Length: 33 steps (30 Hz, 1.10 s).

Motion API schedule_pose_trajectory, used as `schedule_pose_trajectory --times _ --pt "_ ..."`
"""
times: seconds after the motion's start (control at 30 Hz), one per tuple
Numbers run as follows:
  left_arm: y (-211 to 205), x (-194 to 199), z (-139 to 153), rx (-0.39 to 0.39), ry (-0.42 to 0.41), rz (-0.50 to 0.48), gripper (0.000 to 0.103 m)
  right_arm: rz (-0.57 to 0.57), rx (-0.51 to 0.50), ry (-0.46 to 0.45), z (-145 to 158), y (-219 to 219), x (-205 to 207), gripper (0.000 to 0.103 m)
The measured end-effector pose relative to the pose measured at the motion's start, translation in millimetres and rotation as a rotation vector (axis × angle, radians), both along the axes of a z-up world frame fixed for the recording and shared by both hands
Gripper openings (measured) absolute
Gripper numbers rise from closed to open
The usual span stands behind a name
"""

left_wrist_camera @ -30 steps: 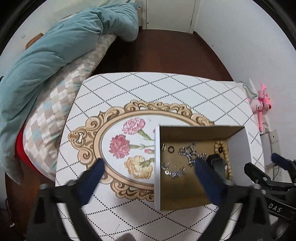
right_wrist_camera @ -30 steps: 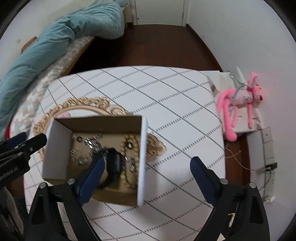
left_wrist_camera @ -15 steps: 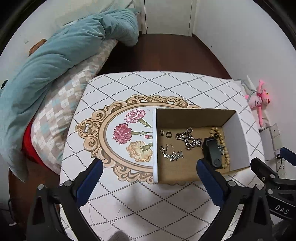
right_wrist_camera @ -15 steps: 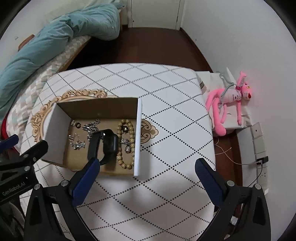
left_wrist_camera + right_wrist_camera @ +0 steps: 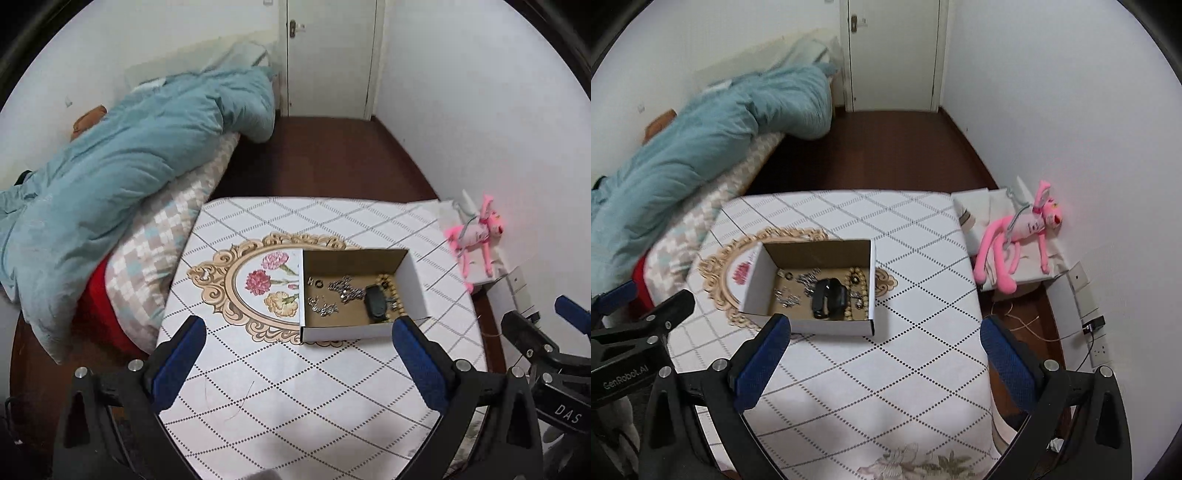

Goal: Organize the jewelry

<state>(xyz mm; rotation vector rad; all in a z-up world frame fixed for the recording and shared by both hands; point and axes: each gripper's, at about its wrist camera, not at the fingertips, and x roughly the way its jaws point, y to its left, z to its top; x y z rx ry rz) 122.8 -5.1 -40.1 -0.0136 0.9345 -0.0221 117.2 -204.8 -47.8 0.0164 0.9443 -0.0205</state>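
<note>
An open cardboard box point(image 5: 415, 284) point(image 5: 809, 326) stands on the table. It holds a black watch point(image 5: 375, 304) point(image 5: 829, 292), a beaded bracelet point(image 5: 392, 291) point(image 5: 857, 282), silver chains point(image 5: 345, 288) point(image 5: 809, 279) and small rings point(image 5: 316, 283). My left gripper point(image 5: 295, 358) is open and empty, raised well back from the box. My right gripper point(image 5: 882, 356) is open and empty, also raised and nearer than the box.
The table point(image 5: 280, 387) point(image 5: 923, 295) has a white diamond-pattern cloth with a flower medallion point(image 5: 258, 291). A bed with a teal duvet point(image 5: 110, 170) lies to the left. A pink plush toy point(image 5: 1019, 236) sits at the right by the wall.
Both grippers have pulled up and back from the box, staying open. The box now looks smaller and farther away in both views.
</note>
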Motion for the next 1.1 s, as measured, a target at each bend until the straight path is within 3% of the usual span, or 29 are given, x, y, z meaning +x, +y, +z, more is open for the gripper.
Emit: schedule_pose_trajectory --times 0.23,0.53,0.83,1.1 --pt "-1 -45 48 0.006 -0.111 -0.001 0.103 -0.019 0.002 -0.089 46 -1 -46 0.103" --pt "1 -73 72 0.001 -0.152 0.002 0.103 -0.038 -0.007 -0.174 87 1 -87 0.103" --pt "1 -66 72 0.008 -0.109 0.018 0.103 -0.037 0.012 -0.171 99 -1 -94 0.103" --pt "-9 -40 59 0.026 -0.035 0.002 0.103 -0.042 0.011 -0.110 85 -6 -62 0.103"
